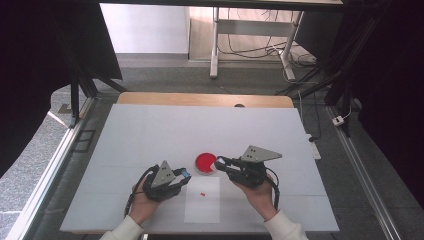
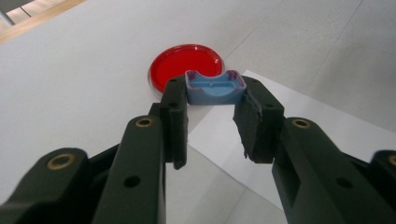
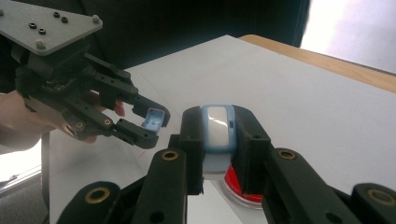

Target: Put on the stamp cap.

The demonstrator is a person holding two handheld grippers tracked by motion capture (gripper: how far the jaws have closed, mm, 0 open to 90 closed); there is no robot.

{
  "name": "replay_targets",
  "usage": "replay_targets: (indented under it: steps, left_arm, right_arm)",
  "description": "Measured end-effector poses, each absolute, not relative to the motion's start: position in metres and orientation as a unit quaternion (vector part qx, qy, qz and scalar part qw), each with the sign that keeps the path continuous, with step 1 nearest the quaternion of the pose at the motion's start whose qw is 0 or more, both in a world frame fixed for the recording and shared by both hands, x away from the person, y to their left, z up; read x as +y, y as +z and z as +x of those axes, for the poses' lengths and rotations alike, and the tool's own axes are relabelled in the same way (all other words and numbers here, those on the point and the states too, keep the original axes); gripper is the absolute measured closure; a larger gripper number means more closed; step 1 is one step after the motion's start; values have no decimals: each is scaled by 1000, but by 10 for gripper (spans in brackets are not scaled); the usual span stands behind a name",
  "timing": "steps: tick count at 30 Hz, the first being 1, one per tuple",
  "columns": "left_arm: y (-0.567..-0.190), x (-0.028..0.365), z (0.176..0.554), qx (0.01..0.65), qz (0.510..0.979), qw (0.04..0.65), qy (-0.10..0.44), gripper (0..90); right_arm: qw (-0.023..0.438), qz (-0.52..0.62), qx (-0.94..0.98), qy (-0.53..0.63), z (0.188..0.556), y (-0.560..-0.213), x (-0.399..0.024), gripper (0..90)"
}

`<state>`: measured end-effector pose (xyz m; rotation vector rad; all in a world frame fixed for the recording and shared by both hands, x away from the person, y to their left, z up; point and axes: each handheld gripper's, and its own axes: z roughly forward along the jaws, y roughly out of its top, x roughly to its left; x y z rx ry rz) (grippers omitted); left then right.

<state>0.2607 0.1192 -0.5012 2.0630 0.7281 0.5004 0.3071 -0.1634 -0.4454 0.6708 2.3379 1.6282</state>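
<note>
Nearest the person, a small red piece lies on the white paper, below the red dish. Beside the dish, the left gripper clamps a blue cap at its jaw tips only, and it could slip out. Above the dish's near rim, the right gripper grips the blue-and-white case; misaligned, the halves could jam.

left gripper looks along its two black jaws, which pinch a small blue plastic cap by its ends, hollow side up, a notch in its far wall. just past the cap lies a round red dish on the white table. a white paper sheet lies below and right of the jaws, its corner near the dish.
</note>
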Motion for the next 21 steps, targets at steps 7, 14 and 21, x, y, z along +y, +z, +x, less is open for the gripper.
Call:
replay_targets:
  steps: [7,14,21]
  left_arm:
    - [-502,110,265,287,831,433,198,648]
    - [-503,102,269,282,835,431,194,648]
    - [-504,96,274,281,837,430,190,649]
  right_arm:
    - [106,227,793,555,307,-445,-163,753]
    - [105,226,793,557,306,-444,-162,753]
    - [103,224,792,559,304,-444,-161,753]
